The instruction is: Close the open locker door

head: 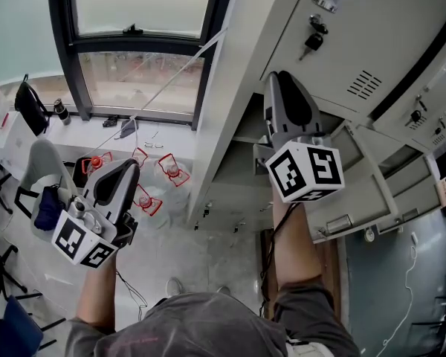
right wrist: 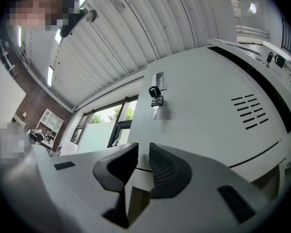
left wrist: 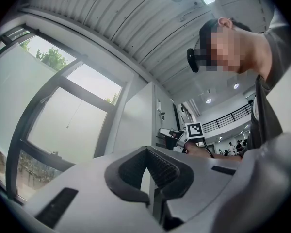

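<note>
Locker door beside right fingers, apart

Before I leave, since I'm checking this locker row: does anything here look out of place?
Yes: one light grey metal locker door hangs swung wide open, beneath the closed door with black-headed keys dangling in its lock. That leaves its compartment exposed, while the neighbouring doors look shut.

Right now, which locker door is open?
The lower door, under the keyed, vented door: it swings outward, baring dark shelves, while the others sit flush.
</note>
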A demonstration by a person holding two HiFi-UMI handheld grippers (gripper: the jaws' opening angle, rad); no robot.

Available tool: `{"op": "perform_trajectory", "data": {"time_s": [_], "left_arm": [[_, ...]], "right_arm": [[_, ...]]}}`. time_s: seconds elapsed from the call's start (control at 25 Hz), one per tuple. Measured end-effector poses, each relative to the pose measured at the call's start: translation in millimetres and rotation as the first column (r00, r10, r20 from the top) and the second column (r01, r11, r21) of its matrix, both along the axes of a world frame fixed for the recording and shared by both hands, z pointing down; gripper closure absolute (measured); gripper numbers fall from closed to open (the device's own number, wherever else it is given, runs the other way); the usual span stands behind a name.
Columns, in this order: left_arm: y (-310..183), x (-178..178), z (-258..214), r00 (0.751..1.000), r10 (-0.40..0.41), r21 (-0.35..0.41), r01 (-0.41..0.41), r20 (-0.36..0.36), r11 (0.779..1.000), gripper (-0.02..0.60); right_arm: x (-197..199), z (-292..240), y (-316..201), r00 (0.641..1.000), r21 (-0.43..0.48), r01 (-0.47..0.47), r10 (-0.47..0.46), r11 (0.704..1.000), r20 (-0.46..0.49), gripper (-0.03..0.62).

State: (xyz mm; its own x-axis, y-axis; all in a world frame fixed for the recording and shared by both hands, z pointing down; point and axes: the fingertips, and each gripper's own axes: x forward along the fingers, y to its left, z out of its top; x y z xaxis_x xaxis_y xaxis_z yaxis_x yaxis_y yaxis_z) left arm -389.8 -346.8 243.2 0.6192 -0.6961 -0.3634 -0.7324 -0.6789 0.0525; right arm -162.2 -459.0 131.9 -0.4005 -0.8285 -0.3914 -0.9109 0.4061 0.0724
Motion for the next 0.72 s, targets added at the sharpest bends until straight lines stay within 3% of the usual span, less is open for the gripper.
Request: {"op": "perform_trajectory", "data": {"time_s": [0.4,0.72], "left_arm": [[-5.9,5.3,-1.9,1.0,0.015,0.002,-0.015,0.009,1.0,0.575],[-1.1,42.0,-8.2,0.995,0.092,0.009,-0.092,0.031,0.996,0.575]], "right_arm": [[1.3,1.3,-2.6,1.0,-0.008,-0.007,0.007,1.0,-0.001,0.522],[19.0,3.9,32.3,1.0,0.003,-0.007,0.007,1.0,-0.013,0.522]]}}
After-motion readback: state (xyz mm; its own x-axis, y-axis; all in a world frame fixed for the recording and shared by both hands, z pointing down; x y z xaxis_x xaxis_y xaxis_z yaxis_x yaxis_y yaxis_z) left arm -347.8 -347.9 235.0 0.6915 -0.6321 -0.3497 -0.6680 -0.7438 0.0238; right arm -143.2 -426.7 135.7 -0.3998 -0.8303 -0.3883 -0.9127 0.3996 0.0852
